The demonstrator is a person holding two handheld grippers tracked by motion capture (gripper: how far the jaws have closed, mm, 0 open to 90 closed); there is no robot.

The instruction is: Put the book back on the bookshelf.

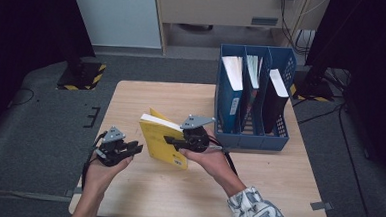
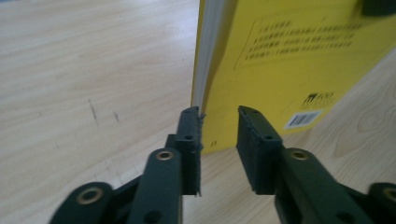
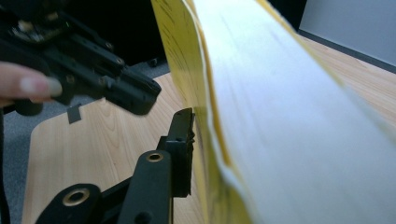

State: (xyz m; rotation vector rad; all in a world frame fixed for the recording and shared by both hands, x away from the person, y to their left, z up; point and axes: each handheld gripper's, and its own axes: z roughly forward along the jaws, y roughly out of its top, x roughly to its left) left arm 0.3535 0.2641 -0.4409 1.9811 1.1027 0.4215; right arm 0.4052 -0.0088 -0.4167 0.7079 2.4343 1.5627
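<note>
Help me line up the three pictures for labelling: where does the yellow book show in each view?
High view: the yellow book stands tilted on the table's middle, clamped by the right gripper.
Left gripper view: upper right, its lower corner just beyond the open jaws.
Right gripper view: middle to right, page edge toward the camera.
Shared landmark: the wooden table, pale grain at left in both gripper views.

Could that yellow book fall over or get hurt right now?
Maybe. The yellow book stands on one edge, held by the right tongs alone, so it could tip or slip. The left tongs are open at its corner and might bend the cover when closing.
</note>
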